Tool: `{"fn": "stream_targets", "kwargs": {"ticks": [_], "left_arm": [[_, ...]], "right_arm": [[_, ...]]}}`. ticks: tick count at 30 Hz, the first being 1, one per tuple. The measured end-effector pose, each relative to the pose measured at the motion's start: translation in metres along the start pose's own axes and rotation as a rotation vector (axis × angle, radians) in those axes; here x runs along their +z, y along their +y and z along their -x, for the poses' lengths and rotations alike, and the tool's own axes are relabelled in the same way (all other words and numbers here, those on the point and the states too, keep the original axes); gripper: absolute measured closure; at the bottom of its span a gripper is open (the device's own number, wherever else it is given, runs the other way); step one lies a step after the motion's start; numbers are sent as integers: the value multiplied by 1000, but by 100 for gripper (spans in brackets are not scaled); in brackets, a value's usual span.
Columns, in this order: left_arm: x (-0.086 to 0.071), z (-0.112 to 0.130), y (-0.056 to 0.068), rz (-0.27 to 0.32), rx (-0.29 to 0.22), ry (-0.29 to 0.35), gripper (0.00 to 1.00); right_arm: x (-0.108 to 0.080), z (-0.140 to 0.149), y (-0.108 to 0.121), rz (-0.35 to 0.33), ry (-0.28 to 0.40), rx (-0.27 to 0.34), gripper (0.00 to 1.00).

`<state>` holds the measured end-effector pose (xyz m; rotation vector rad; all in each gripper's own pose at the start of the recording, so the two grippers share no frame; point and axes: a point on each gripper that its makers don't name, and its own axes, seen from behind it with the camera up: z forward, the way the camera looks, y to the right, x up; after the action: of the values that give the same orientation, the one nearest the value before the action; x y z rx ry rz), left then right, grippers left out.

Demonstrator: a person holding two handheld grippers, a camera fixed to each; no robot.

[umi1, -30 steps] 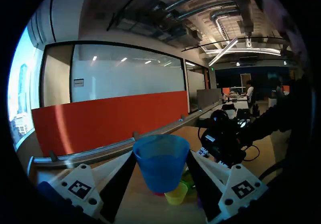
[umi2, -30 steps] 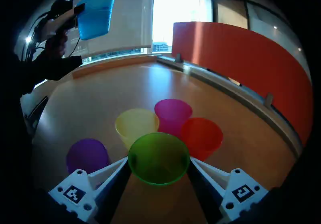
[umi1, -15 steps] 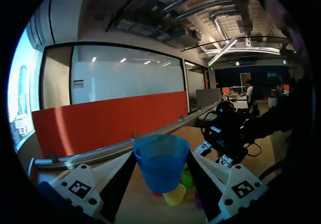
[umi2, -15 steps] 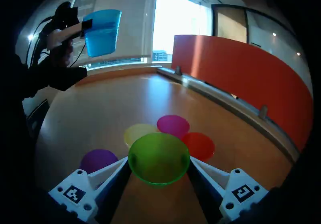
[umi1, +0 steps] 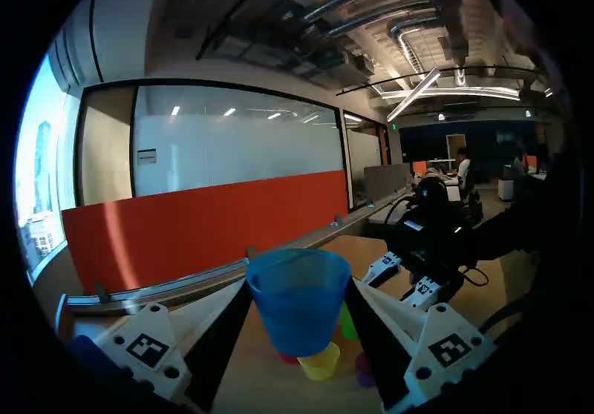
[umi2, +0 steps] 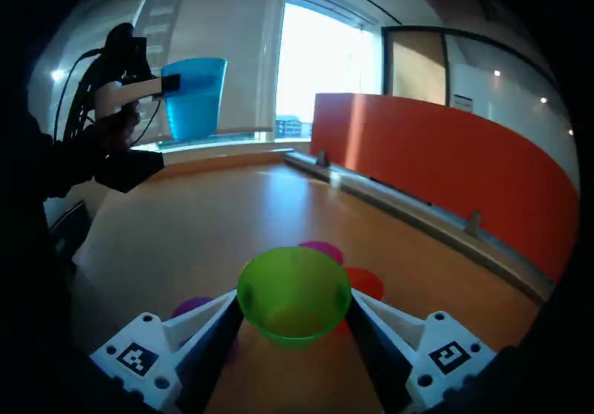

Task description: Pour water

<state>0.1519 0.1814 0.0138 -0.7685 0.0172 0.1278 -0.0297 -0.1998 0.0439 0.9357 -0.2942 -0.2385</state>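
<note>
The blue cup (umi1: 298, 310) is translucent; the green cup (umi2: 295, 306) is bright lime. The left claw (umi1: 297, 289) and right claw (umi2: 294, 299) are white with black-and-white square markers. A yellow cup (umi1: 319, 360), magenta cup (umi2: 321, 248), red cup (umi2: 365, 280) and purple cup (umi2: 193, 307) dot the honey-brown tabletop (umi2: 223, 214). The wall panel (umi2: 445, 162) is orange-red.

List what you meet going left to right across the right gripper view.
hand → blue cup → green cup → red cup
</note>
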Motion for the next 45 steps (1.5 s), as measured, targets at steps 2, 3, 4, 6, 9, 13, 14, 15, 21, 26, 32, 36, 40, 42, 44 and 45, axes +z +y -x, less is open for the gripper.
{"fn": "stream_targets", "kwargs": {"ticks": [2, 3, 4, 6, 9, 13, 14, 15, 21, 26, 32, 36, 40, 42, 44, 45], "left_arm": [[0, -1, 1, -2, 0, 1, 15], [0, -2, 1, -3, 0, 1, 15], [0, -3, 1, -3, -1, 2, 15], [0, -4, 2, -4, -5, 3, 15], [1, -6, 3, -3, -17, 3, 15], [0, -8, 2, -5, -24, 3, 15], [0, -9, 1, -6, -23, 3, 15], [0, -9, 1, -8, -23, 3, 15], [0, -9, 1, -9, -25, 2, 15], [0, -10, 2, -8, -24, 0, 15], [-1, -8, 3, -6, -22, -4, 15], [-1, -8, 3, -5, -23, -6, 15], [-1, -8, 3, -4, -25, -6, 15], [-1, -8, 3, -3, -25, -5, 15], [-1, -8, 3, -3, -26, -4, 15], [-1, -8, 3, -2, -27, -5, 15]], "right_arm": [[-3, -5, -2, 2, 16, 1, 9], [-4, -8, -3, 3, 25, 1, 9], [-6, -10, -4, 4, 33, 1, 9], [-8, -15, -5, 8, 48, 1, 9], [-12, -19, -8, 12, 68, 2, 9], [-15, -24, -11, 11, 89, 0, 9], [-16, -25, -12, 11, 94, -2, 9], [-17, -27, -13, 11, 100, -4, 9], [-19, -34, -17, 13, 132, -8, 9], [-20, -40, -22, 7, 155, -5, 9], [-20, -50, -28, -2, 191, -12, 9], [-20, -56, -33, -7, 217, -10, 9], [-21, -61, -37, -12, 236, -11, 9], [-21, -62, -38, -13, 243, -11, 9], [-21, -62, -39, -12, 249, -11, 9], [-21, -62, -40, -13, 253, -9, 9]]}}
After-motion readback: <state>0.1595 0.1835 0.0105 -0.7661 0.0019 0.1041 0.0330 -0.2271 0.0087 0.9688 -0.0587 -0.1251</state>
